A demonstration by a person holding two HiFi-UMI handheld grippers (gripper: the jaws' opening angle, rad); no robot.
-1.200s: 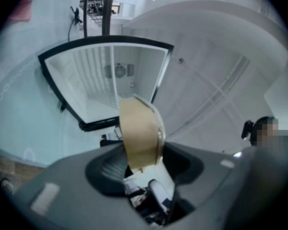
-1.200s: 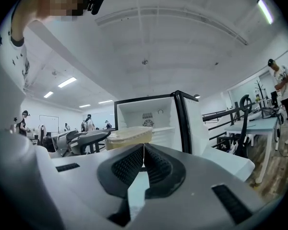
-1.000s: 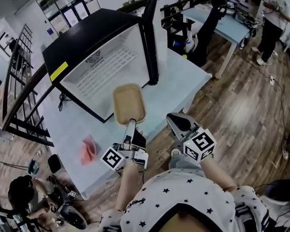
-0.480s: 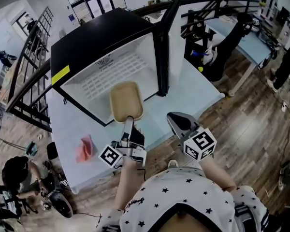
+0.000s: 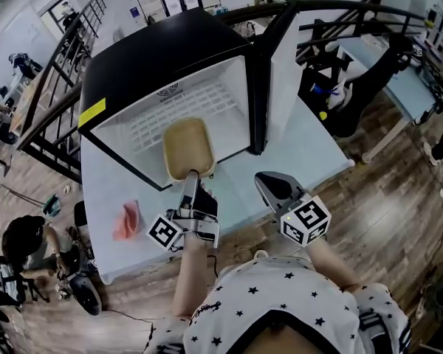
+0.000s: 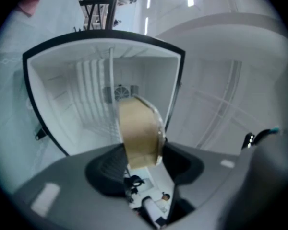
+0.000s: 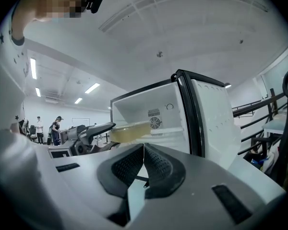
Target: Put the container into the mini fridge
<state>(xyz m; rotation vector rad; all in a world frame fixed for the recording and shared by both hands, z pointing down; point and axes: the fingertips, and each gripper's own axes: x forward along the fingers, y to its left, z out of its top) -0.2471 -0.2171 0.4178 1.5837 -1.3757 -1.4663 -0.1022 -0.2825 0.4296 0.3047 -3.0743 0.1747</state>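
Observation:
The container (image 5: 187, 148) is a shallow tan tray with a clear rim. My left gripper (image 5: 190, 177) is shut on its near end and holds it level, its far end inside the mouth of the open mini fridge (image 5: 170, 50). In the left gripper view the container (image 6: 139, 131) stands edge-on between the pads, in front of the white wire shelf (image 6: 93, 104). My right gripper (image 5: 266, 181) hovers shut and empty over the table's near edge, right of the left one. In the right gripper view the closed pads (image 7: 144, 150) point at the fridge (image 7: 153, 114) and the container (image 7: 129, 131).
The fridge door (image 5: 262, 87) stands open at the right of the opening. A pink cloth (image 5: 125, 221) lies on the pale blue table (image 5: 295, 146), left of my left gripper. Black railings run behind the fridge. A person (image 5: 22, 242) crouches on the floor at the lower left.
The left gripper has carried the container forward, from in front of the fridge into its opening. The right gripper has stayed where it was.

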